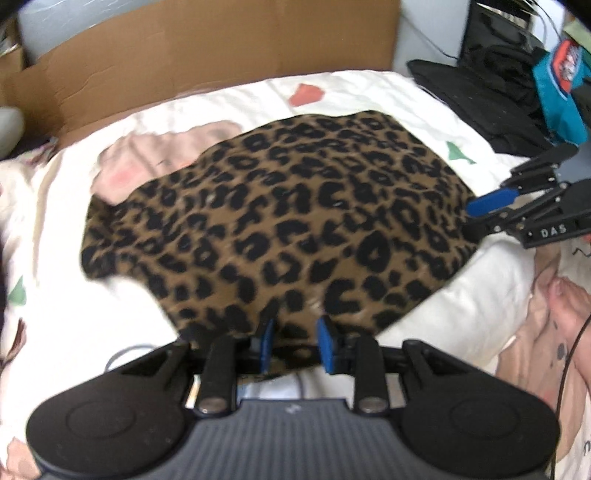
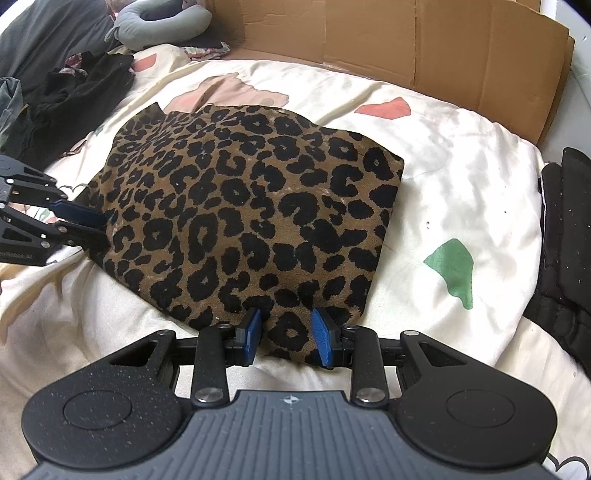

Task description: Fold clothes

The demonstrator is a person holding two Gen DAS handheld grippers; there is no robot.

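Nearest, left gripper (image 1: 293, 345) and right gripper (image 2: 286, 338), blue pads parted partway, each pinching an edge of the leopard-print garment (image 2: 251, 206), apparently to keep the fold square. Garment: already folded to a thick rectangle, lying mid-bed on the cream patterned duvet (image 2: 461, 177). Beyond: black clothes (image 2: 70, 107) heaped left, probably awaiting folding; grey neck pillow (image 2: 159, 26); cardboard sheet (image 2: 406, 40) along the far edge.

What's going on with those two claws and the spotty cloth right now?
Left gripper and right gripper each straddle an edge of the folded leopard-print garment. Garment flat on quilt. Nothing in the way.
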